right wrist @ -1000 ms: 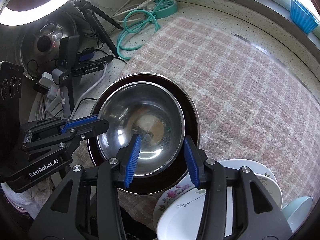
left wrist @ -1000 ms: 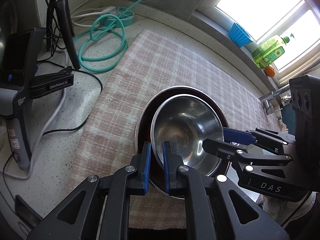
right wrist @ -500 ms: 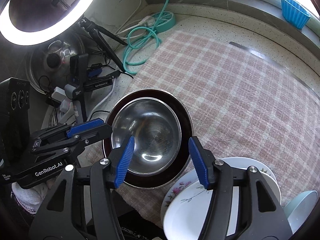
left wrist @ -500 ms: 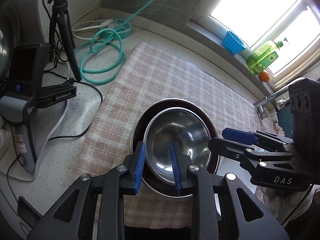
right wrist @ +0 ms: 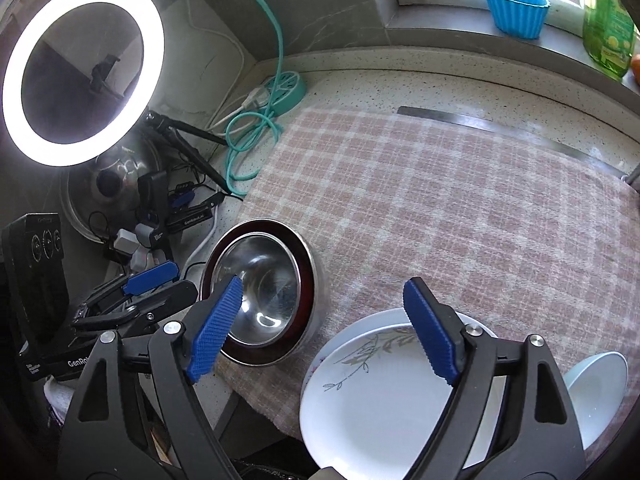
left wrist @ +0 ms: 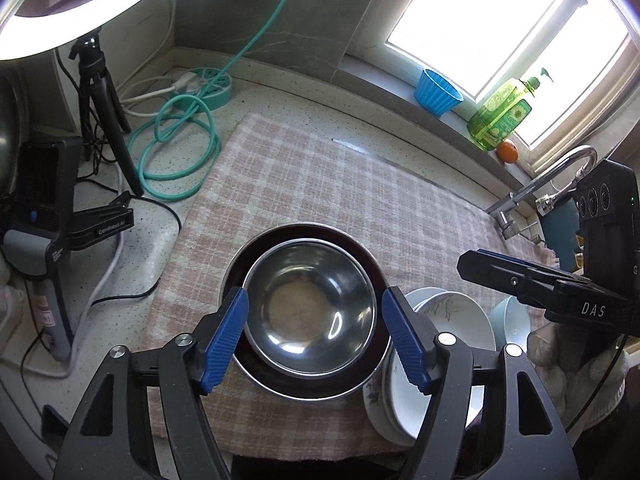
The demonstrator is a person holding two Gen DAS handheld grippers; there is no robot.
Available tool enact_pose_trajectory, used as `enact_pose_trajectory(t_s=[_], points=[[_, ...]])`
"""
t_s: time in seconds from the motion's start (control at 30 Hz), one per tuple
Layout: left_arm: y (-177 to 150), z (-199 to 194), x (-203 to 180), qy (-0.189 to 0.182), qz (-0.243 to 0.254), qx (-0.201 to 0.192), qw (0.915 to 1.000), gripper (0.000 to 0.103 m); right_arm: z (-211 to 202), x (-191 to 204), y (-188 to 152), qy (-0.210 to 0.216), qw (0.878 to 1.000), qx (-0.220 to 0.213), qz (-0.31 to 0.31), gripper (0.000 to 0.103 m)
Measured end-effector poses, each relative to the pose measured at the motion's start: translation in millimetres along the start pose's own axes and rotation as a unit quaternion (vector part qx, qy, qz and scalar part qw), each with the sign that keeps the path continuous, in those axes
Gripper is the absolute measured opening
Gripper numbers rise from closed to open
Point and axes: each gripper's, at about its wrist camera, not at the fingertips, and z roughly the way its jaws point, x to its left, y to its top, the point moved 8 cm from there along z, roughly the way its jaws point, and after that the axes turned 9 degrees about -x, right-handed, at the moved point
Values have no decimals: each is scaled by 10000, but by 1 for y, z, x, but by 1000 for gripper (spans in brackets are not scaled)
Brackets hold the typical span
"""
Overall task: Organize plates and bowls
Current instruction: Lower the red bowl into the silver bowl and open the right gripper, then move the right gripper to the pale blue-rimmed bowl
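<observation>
Steel bowl (left wrist: 310, 310) nested in dark bowl (left wrist: 372, 270) on checked cloth (left wrist: 320, 184). Left gripper (left wrist: 314, 330) jaws apart, empty. Right gripper (right wrist: 322, 326) jaws apart above plates (right wrist: 380, 392). Likely next: grip top plate's rim squarely, lift level, avoid scraping.

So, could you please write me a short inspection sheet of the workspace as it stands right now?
Surface: speckled countertop with a pink checked cloth spread over it.
Job's things: steel bowl nested in a larger dark-rimmed bowl; stack of white floral plates beside it; pale bowl at the cloth's edge.
Clutter: blue cup, green soap bottle, small orange fruit on the sill.
Grippers: left gripper open above the bowls; right gripper open above the plates.
Cables: teal cable coiled; white and black leads nearby.
Surroundings: ring light, tripod, faucet, window.
</observation>
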Motion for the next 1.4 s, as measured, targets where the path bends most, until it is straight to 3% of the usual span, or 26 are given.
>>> enact_pose_trajectory(t_s=[0.33,0.73,1.1,1.4], points=[[2,8,-44,-261,229,53,9994,69,-45,-50,0,-349,9989,-233,219,85],[-3,21,-122,-747,697,128,9947,69,-114,-134,-15,-843,9926,-560,669,85],[-28,43,-196,-1199,1091,423,9859,69,-155,-208,-50,-1228,9835,-624,1173,85],[-56,65,-240,-1394,1302,762,9787,69,-163,-246,-78,-1284,9787,-571,1497,85]])
